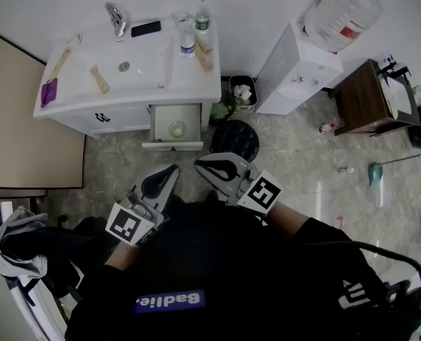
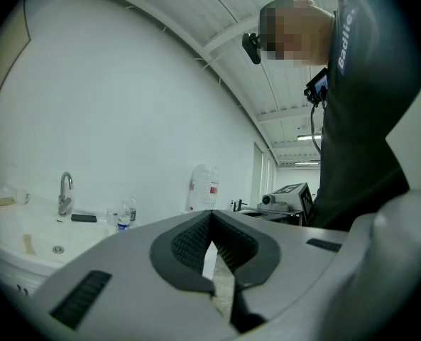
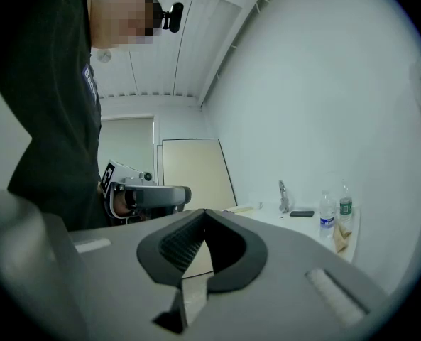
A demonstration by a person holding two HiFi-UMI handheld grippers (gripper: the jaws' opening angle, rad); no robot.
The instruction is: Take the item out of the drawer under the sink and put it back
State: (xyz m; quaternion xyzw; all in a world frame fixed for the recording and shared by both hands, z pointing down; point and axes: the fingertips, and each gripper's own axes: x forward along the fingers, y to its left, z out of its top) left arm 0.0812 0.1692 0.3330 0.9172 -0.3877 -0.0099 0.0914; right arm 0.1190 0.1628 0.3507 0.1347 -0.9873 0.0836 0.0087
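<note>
A round, pale item (image 1: 176, 128) lies in the open drawer (image 1: 173, 145) under the sink (image 1: 125, 66). On the white worktop (image 1: 196, 80) around the sink are a tap (image 1: 115, 18), a phone (image 1: 145, 28) and bottles (image 1: 187, 42). A black stool (image 1: 234, 139) stands on the floor just right of the drawer. Both claws are held near the person's body, well apart from the drawer. The left claw (image 1: 172, 169) has its jaws together with nothing between them. The right claw (image 1: 200, 161) is likewise closed and empty.

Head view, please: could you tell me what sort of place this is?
Probably a washroom corner in a workroom: white vanity with sink and faucet, an open drawer beneath, a water dispenser beside.
</note>
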